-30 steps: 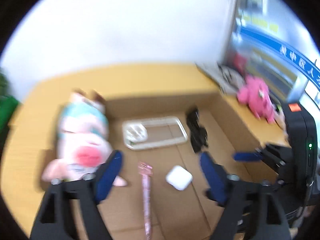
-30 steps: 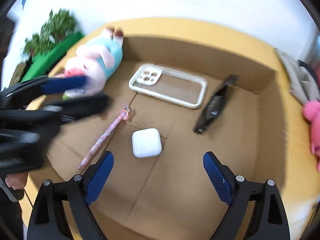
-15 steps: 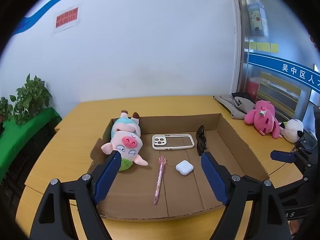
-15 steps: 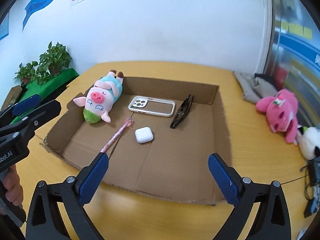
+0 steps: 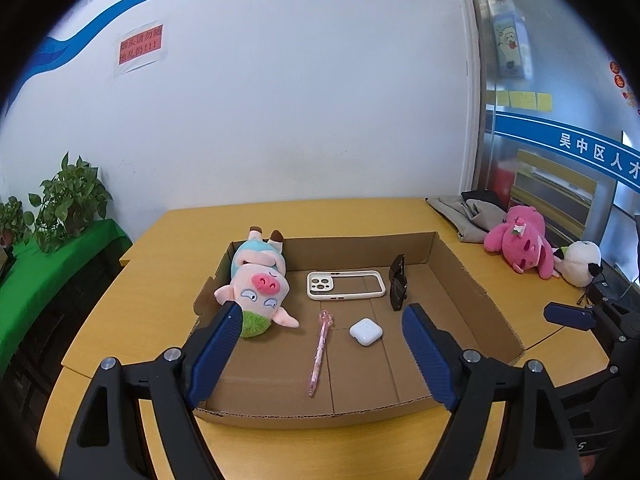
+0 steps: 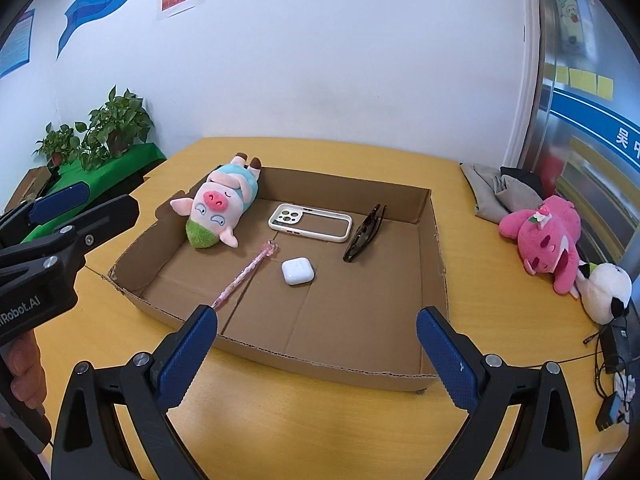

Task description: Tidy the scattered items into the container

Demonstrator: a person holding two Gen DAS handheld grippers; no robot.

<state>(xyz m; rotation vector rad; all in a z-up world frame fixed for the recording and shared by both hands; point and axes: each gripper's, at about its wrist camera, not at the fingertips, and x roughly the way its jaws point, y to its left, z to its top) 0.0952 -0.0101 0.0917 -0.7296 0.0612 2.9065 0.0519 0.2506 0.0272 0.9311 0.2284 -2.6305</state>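
The left gripper (image 5: 322, 344) and the right gripper (image 6: 316, 354) both stand spread wide with nothing between their blue pads, held above the near rim of the cardboard box (image 6: 320, 368). Inside the box lie a pig plush (image 6: 218, 208) at the far left corner, a phone case (image 6: 310, 223), dark folded glasses (image 6: 364, 234), probably sunglasses, a white earbud case (image 6: 297, 271) and a pink pen (image 6: 244, 278). On the yellow table (image 6: 500, 320) to the right, outside the box, rest a pink plush (image 6: 548, 236) and a white plush (image 6: 608, 294).

Lower left of the right wrist view, the hand (image 6: 22, 376) slips off the frame's edge. Far right of the left wrist view, the right gripper (image 5: 576, 317) is half cut off. The pig toy (image 5: 258, 290) hides behind a blue finger.
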